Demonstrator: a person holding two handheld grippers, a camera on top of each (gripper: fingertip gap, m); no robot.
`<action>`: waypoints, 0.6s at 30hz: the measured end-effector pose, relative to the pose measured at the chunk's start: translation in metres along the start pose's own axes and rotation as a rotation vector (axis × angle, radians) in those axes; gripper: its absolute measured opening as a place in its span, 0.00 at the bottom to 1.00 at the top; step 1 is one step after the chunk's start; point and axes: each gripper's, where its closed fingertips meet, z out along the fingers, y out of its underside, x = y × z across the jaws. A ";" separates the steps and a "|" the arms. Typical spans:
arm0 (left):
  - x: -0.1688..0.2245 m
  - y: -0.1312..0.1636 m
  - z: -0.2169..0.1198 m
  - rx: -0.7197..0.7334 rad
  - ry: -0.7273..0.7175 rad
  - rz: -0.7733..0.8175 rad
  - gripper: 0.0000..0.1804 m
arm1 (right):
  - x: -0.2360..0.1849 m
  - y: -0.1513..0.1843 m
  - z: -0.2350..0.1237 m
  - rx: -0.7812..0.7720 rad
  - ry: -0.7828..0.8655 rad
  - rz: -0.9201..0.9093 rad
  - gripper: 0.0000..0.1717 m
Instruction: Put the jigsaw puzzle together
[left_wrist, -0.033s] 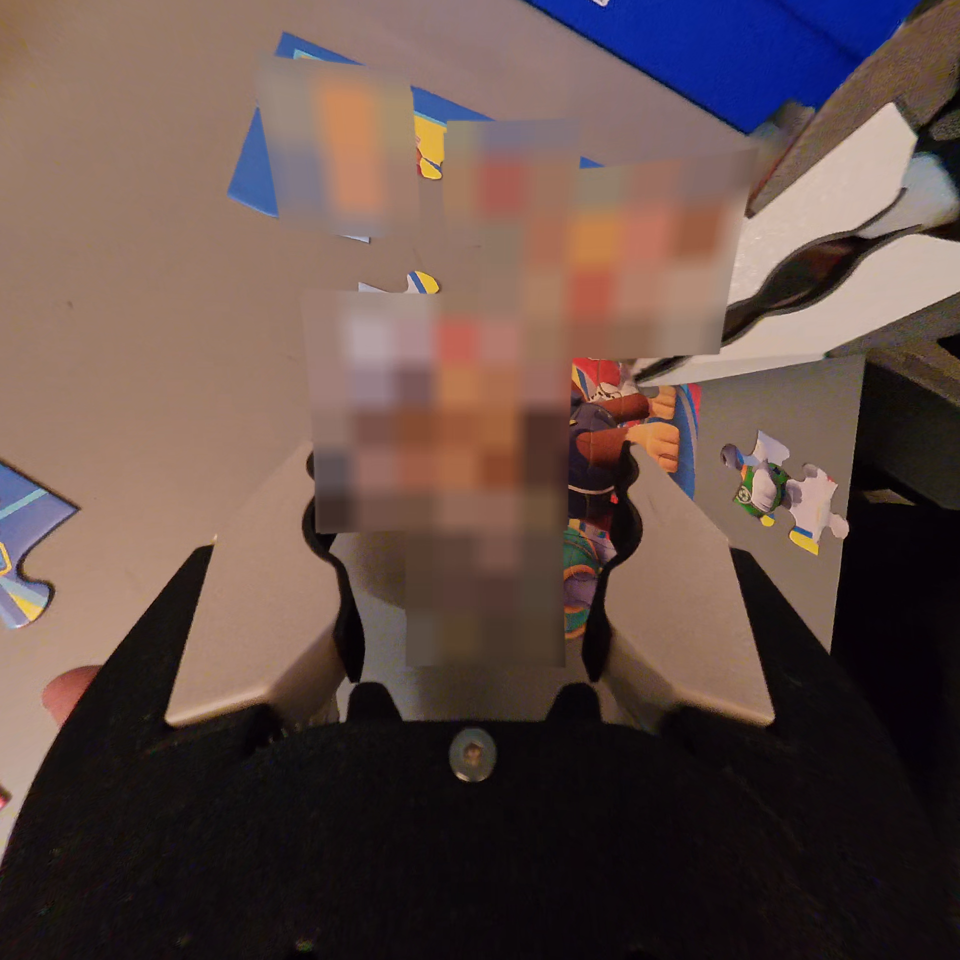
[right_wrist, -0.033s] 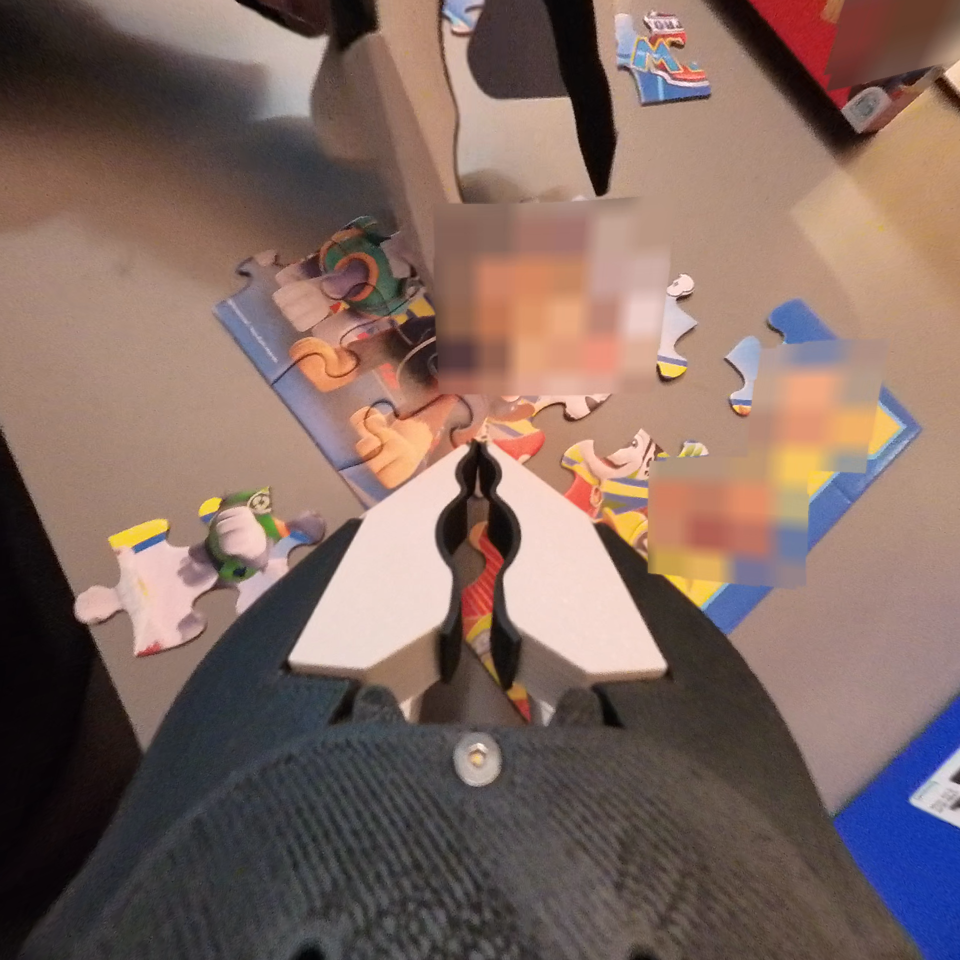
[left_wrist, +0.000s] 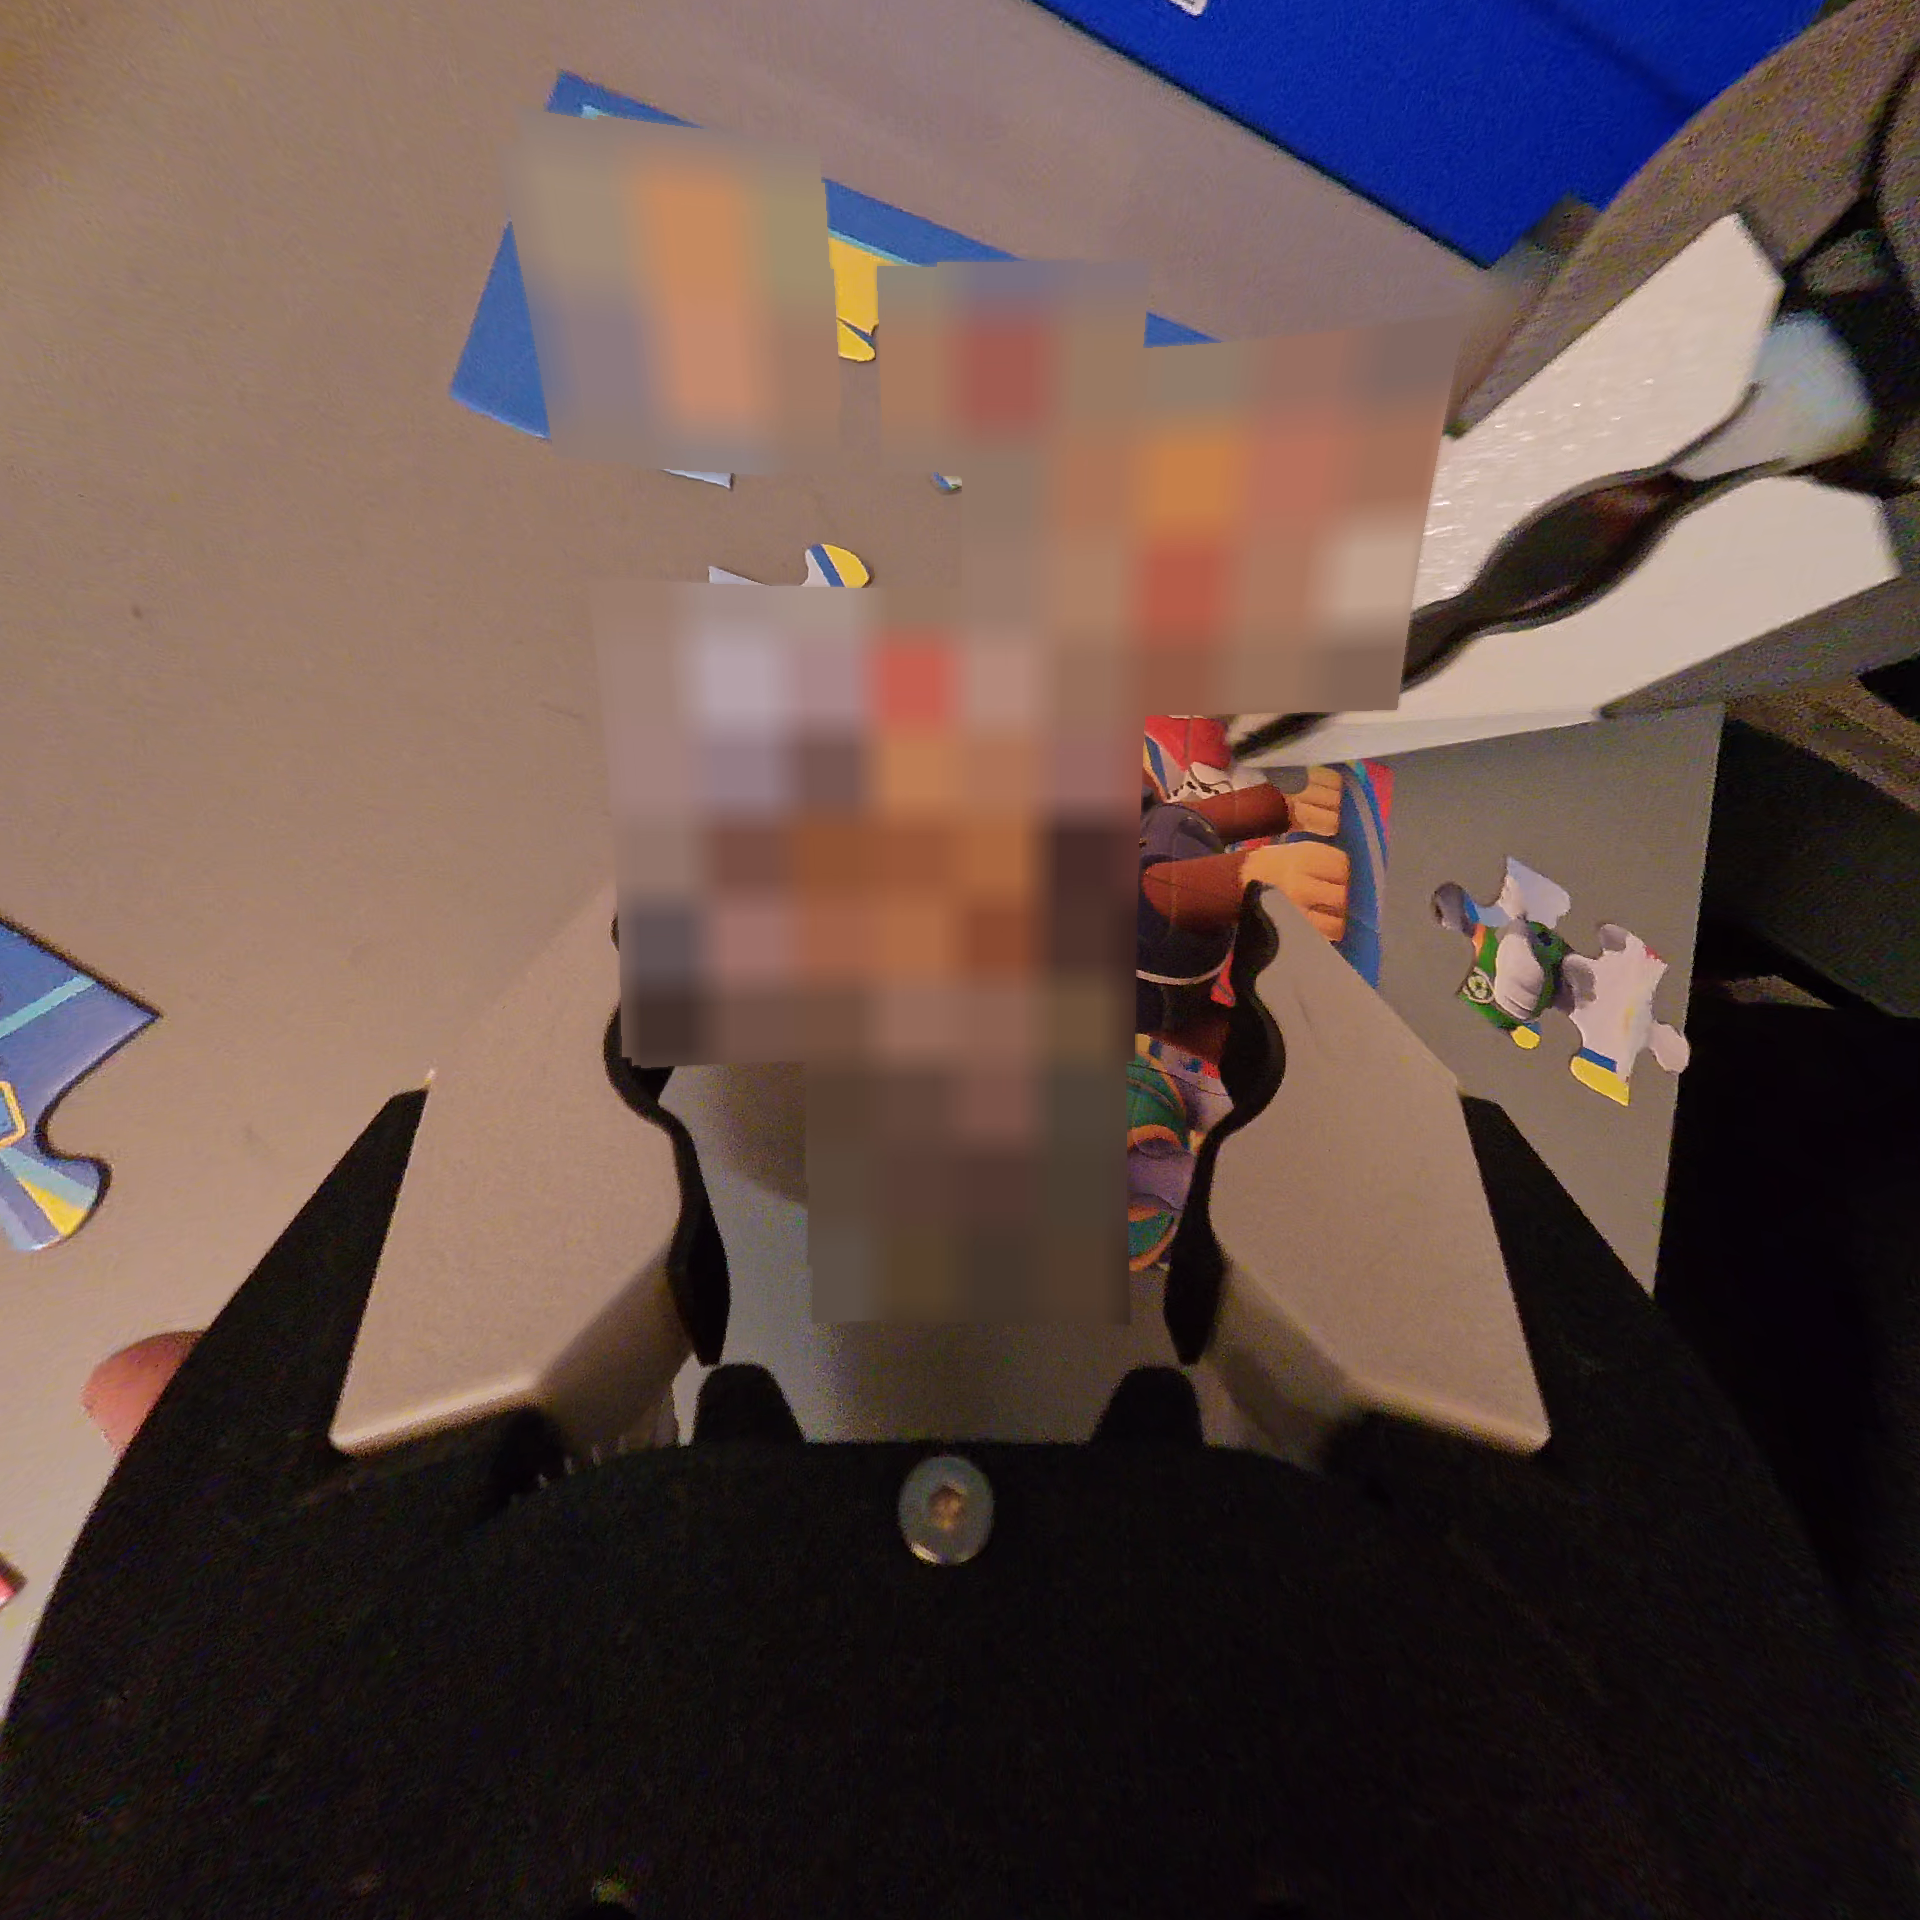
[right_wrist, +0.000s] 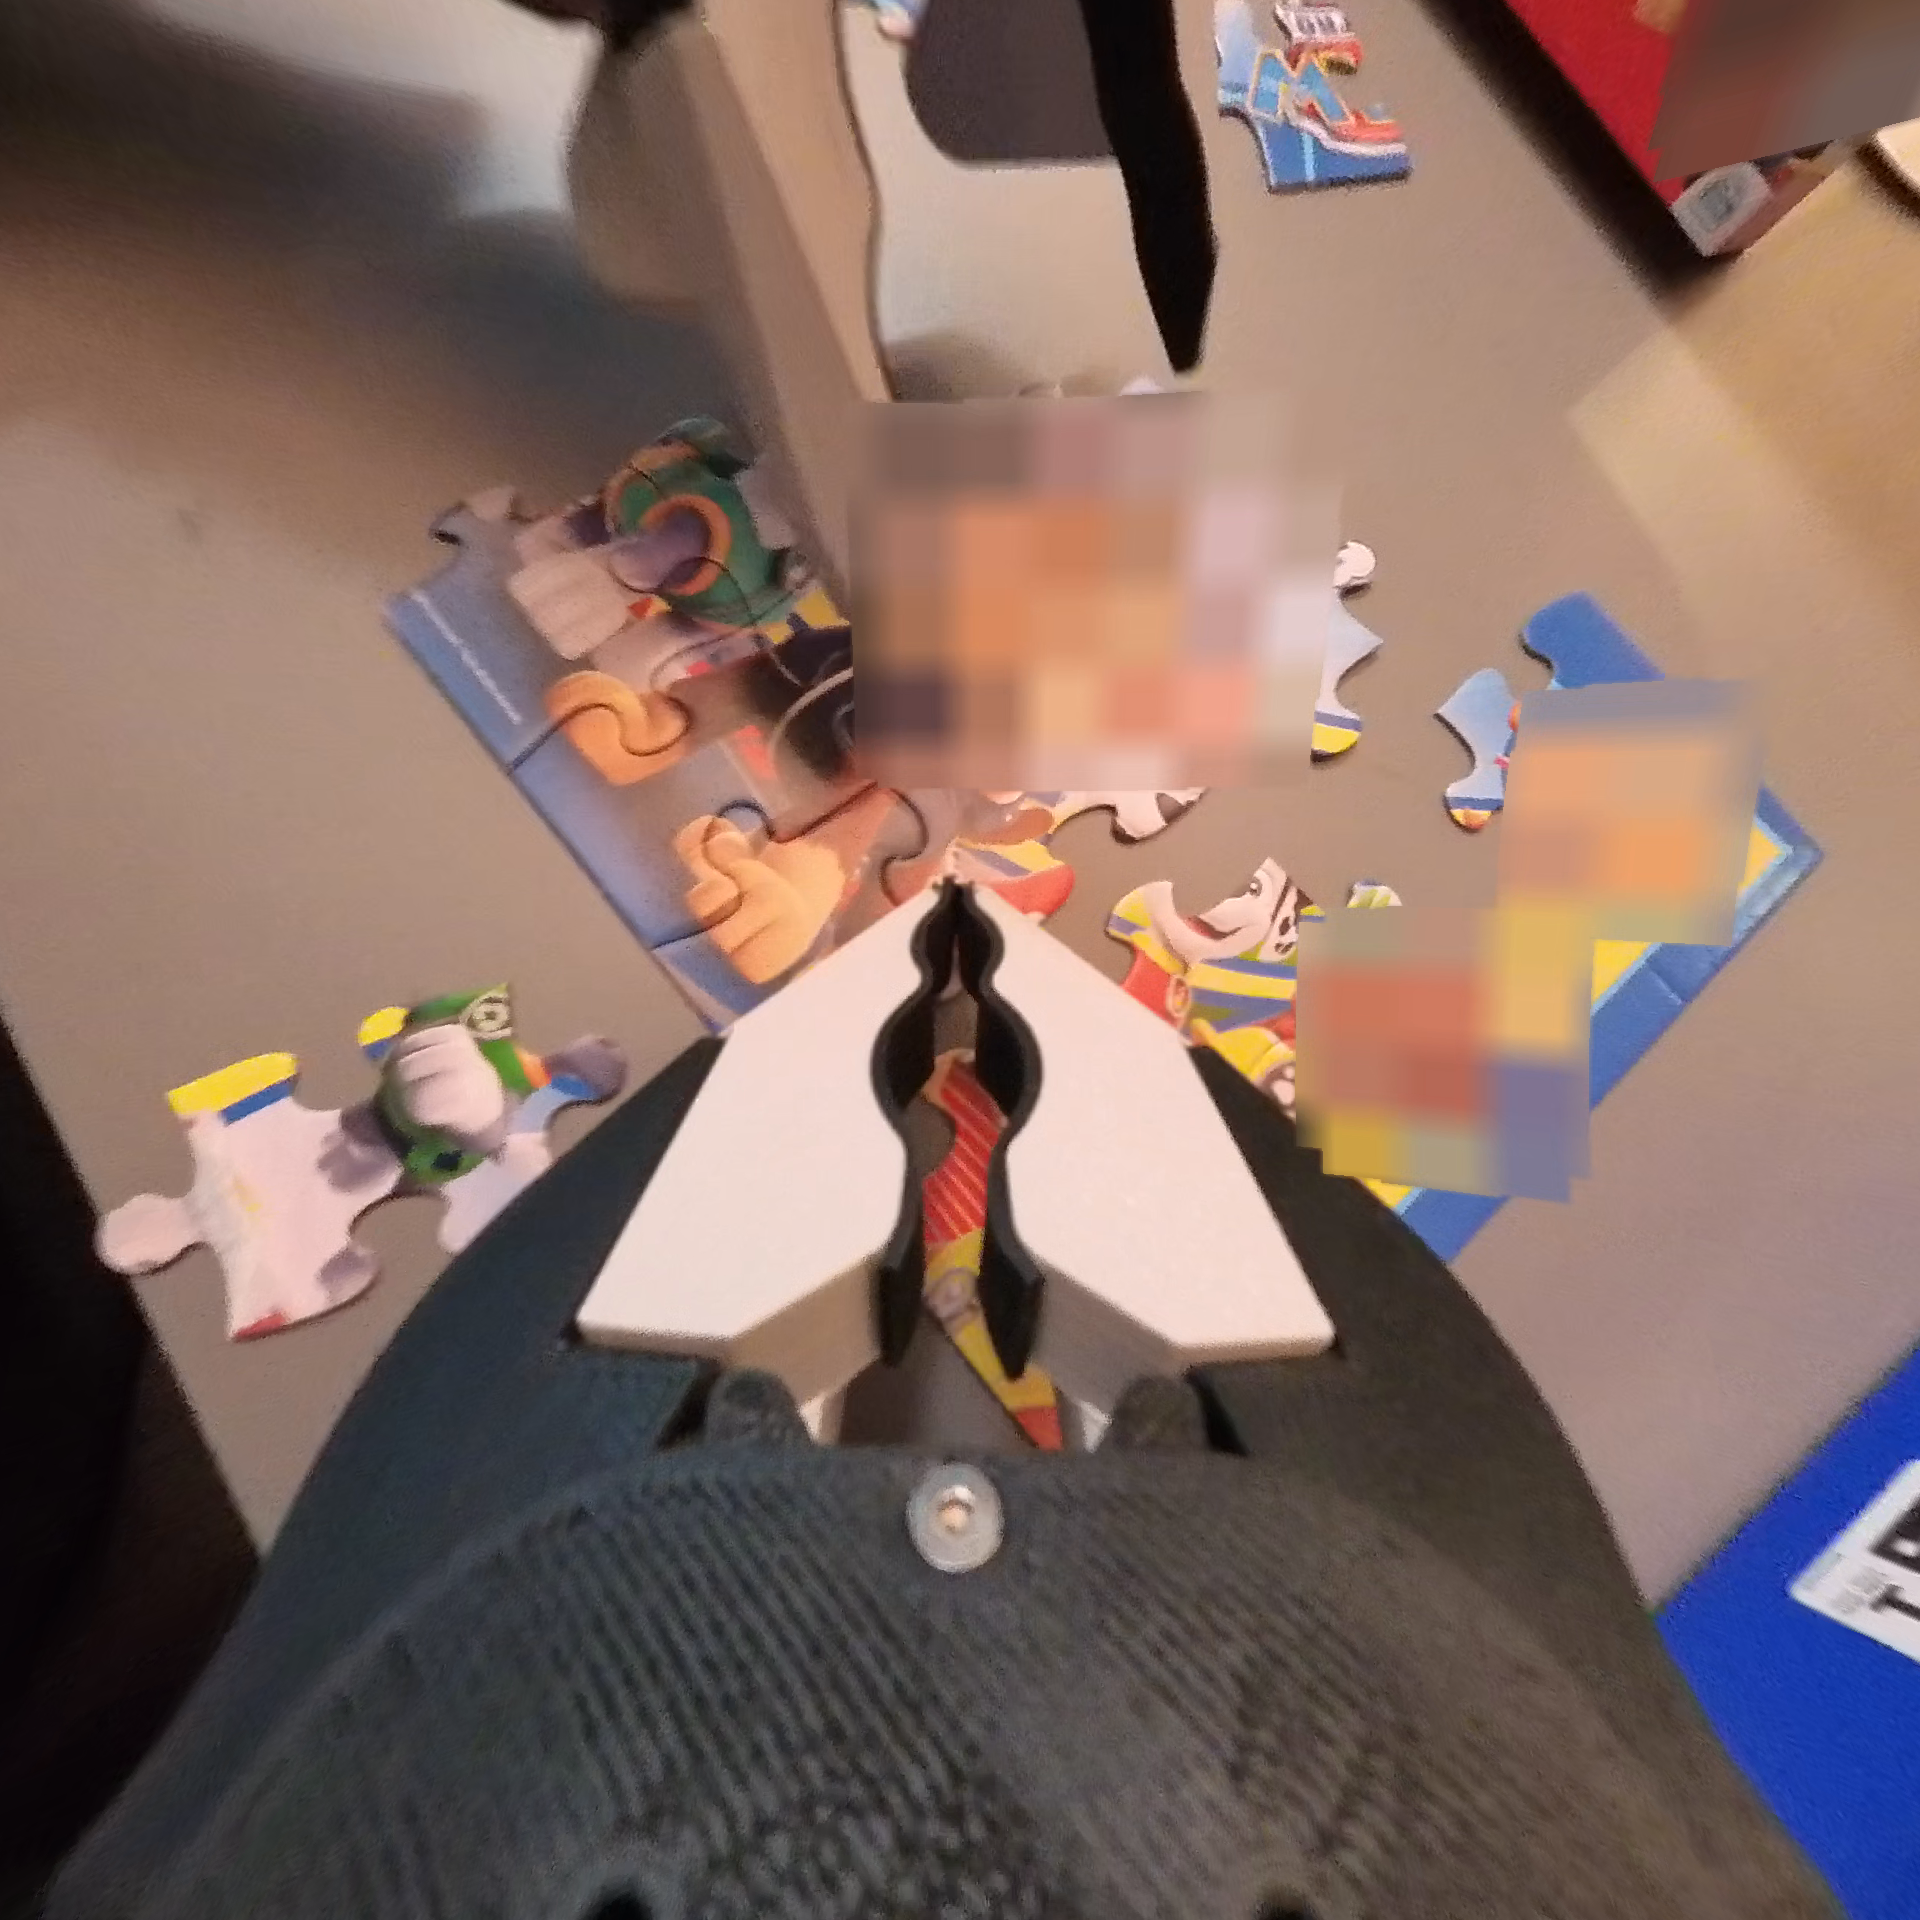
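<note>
Grey table (right_wrist: 260, 831): right gripper (right_wrist: 951, 896) pinched shut on nothing, tips over assembled cardboard cartoon jigsaw block (right_wrist: 665, 727); it could nudge joints apart. Left gripper (left_wrist: 935, 987) wide open, empty. Loose green-white piece (right_wrist: 343, 1132) at 9 o'clock, near edge.

Colourful joined puzzle pieces (right_wrist: 665, 748) lie flat on the grey table (right_wrist: 208, 779), loose pieces nearby.

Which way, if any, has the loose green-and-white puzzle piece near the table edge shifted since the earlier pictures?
No. The loose green-and-white piece lies at the same spot beside the table edge and the joined puzzle section.
</note>
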 end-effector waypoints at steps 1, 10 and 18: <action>0.002 -0.001 -0.002 0.004 -0.002 0.004 0.59 | 0.001 0.003 0.004 -0.030 0.004 -0.003 0.00; 0.012 0.005 -0.025 0.036 -0.069 0.019 0.59 | 0.000 0.005 0.007 -0.090 -0.001 0.004 0.00; 0.029 0.064 -0.056 0.026 -0.150 -0.074 0.48 | -0.009 0.002 -0.017 0.074 0.027 0.169 0.04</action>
